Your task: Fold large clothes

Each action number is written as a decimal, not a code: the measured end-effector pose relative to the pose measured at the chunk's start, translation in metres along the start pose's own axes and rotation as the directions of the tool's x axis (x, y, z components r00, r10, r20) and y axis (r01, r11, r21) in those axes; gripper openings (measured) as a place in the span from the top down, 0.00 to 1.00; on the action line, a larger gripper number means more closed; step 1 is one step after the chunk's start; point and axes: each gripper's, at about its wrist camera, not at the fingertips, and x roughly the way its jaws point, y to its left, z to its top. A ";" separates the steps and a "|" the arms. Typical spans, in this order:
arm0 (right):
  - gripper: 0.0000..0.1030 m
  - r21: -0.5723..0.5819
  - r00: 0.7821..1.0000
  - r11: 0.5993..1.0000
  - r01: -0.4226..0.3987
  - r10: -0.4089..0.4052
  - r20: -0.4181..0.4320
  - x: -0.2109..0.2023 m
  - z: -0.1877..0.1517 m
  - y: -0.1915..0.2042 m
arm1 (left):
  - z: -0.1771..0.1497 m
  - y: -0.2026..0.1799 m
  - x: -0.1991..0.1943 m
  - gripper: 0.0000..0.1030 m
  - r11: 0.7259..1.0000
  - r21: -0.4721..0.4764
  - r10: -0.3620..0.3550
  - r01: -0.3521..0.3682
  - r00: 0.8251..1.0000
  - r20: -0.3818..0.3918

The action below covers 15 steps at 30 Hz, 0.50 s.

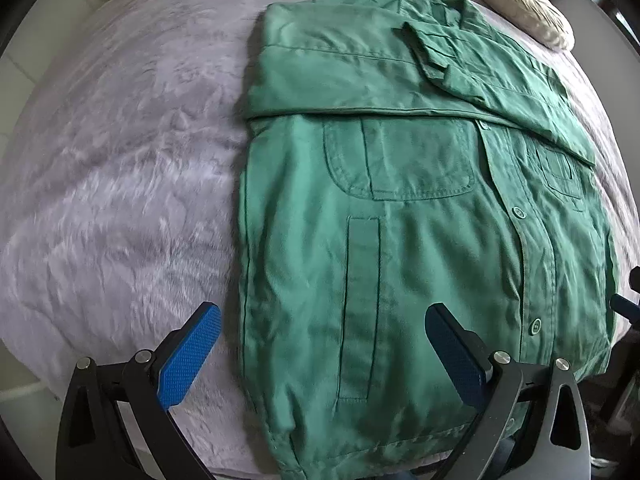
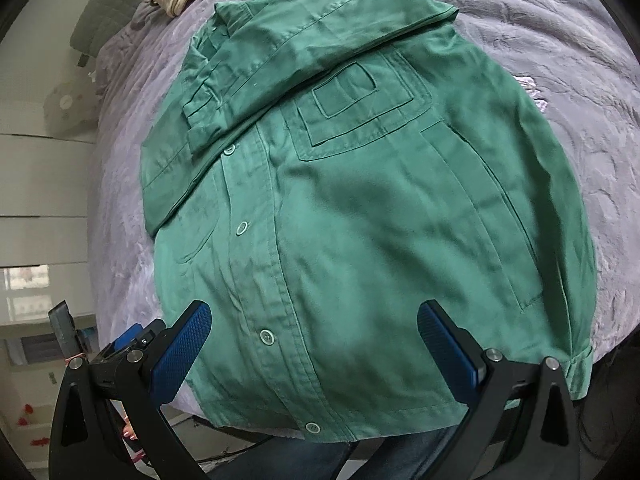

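Bed cover (image 1: 112,184): lilac-grey plush fabric with a crushed nap, spread over the whole bed and filling most of both wrist views.

Green jacket (image 1: 400,240): large button-front work garment lying face up on the cover, near the bed edge closest to the person. Both sleeves are folded inward across the chest, giving the body a roughly rectangular outline. One folded sleeve (image 1: 360,76) lies crosswise over the upper part, its cuff close to the collar. Below it show a rounded chest pocket (image 1: 400,160), a long vertical welt pocket and the button placket (image 2: 256,264). The lower hem hangs slightly over the bed edge in the right wrist view.

Cream pillow (image 1: 520,8): pale, ruffled, at the far end of the bed beyond the collar.

Left gripper (image 1: 322,344): black frame, blue textured pads, jaws spread wide and holding nothing. It hovers over the jacket's lower left part; one finger sits over the cover beside the side edge, the other over the cloth.

Right gripper (image 2: 314,340): same make, jaws likewise spread wide and empty, poised above the hem on either side of the placket.

Buttons (image 2: 266,337): pale green, four visible along the placket, fastened.

Person: jeans (image 2: 320,460) visible below the hem.
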 end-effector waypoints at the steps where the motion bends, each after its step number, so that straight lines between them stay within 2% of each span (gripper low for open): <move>1: 0.00 -0.011 1.000 1.000 -0.001 0.001 -0.005 0.000 0.000 -0.001 | -0.004 0.001 0.002 0.01 1.000 -0.012 0.009 -0.009 1.000 -0.008; 6: 0.00 -0.042 1.000 0.999 -0.003 0.002 -0.014 -0.014 -0.002 -0.021 | -0.028 0.003 0.014 0.01 0.998 -0.057 0.001 -0.005 0.998 -0.068; 9: 0.00 -0.008 1.000 1.000 -0.002 0.002 -0.013 -0.023 -0.004 -0.047 | -0.044 0.004 0.018 0.01 0.998 -0.066 0.009 -0.015 0.996 -0.090; 15: 0.00 0.081 0.999 0.997 0.010 -0.014 0.049 -0.050 -0.007 -0.107 | -0.069 0.018 0.023 0.01 0.995 -0.092 -0.035 0.024 0.992 -0.124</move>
